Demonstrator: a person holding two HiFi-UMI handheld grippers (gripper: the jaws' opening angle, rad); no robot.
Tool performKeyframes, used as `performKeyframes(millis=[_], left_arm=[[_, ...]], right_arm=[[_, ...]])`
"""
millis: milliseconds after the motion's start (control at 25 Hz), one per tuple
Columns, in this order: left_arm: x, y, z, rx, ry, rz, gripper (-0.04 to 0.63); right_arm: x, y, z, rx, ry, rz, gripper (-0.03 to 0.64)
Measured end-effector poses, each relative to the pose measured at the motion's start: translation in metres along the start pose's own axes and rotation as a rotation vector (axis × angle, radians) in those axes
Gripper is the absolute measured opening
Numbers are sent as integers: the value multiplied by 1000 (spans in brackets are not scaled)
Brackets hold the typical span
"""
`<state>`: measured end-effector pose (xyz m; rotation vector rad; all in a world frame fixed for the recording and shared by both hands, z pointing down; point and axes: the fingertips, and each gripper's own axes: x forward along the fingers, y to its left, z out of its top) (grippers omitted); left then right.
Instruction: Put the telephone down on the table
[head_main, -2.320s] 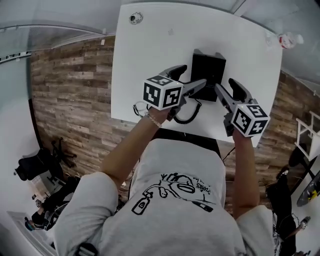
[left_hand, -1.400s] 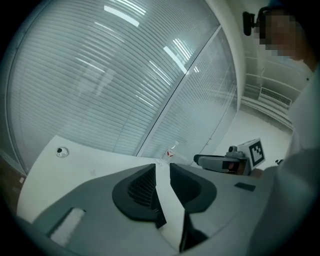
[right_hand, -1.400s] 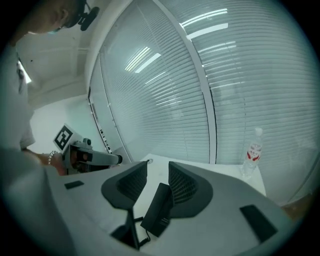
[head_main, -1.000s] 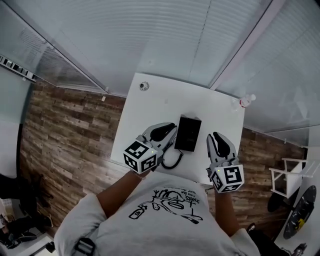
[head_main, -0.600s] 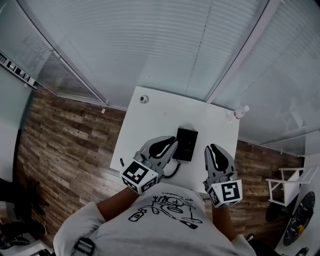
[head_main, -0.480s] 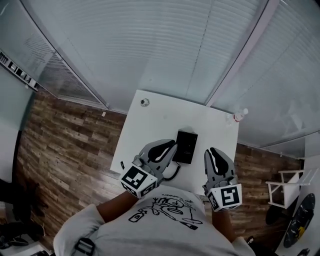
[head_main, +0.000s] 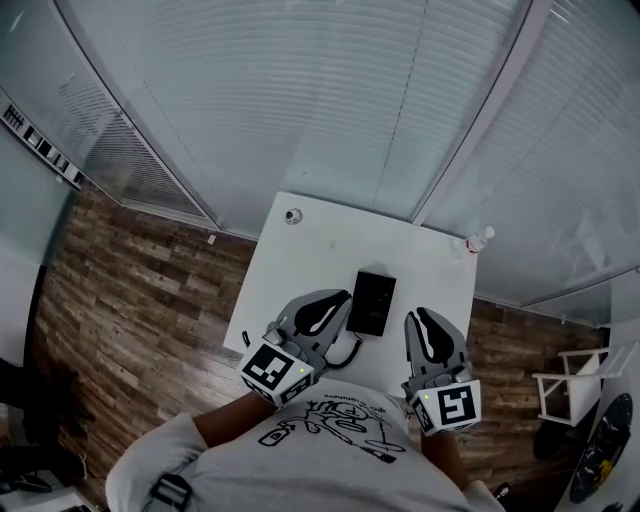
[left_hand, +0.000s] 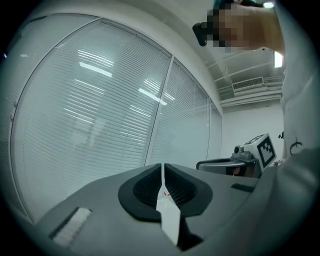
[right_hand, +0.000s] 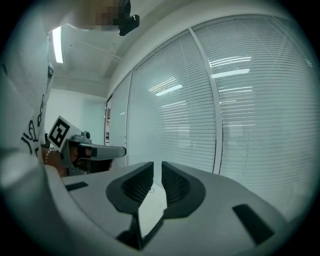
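The black telephone (head_main: 372, 302) lies flat on the white table (head_main: 315, 250), and its coiled cord (head_main: 346, 352) trails off the near edge. My left gripper (head_main: 343, 298) is held above the table's near edge, left of the phone, shut and empty. To the phone's right, my right gripper (head_main: 416, 318) is also shut with nothing in it. In the left gripper view the left gripper (left_hand: 163, 167) points level at window blinds, with the right gripper (left_hand: 250, 157) beside it. The right gripper view has the right gripper (right_hand: 157, 167) aimed at the blinds too, and the left gripper (right_hand: 85, 147) shows at its left.
A small round object (head_main: 292, 215) sits at the table's far left corner. A bottle (head_main: 478, 240) stands at the far right corner. Window blinds (head_main: 330, 100) rise behind the table. Wood floor (head_main: 150, 290) lies to the left, a white stool (head_main: 575, 365) to the right.
Both grippers have risen off the table and drawn back toward my body, and their jaws have closed. The telephone has stayed on the table.
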<state>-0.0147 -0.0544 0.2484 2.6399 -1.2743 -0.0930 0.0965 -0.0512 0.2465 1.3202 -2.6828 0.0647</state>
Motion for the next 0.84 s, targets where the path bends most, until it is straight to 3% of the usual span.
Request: performKeyframes(millis=[840], left_arm=[[1, -4, -9, -14, 28, -11, 20]], right_arm=[[-1, 4, -2, 9, 3, -3, 44]])
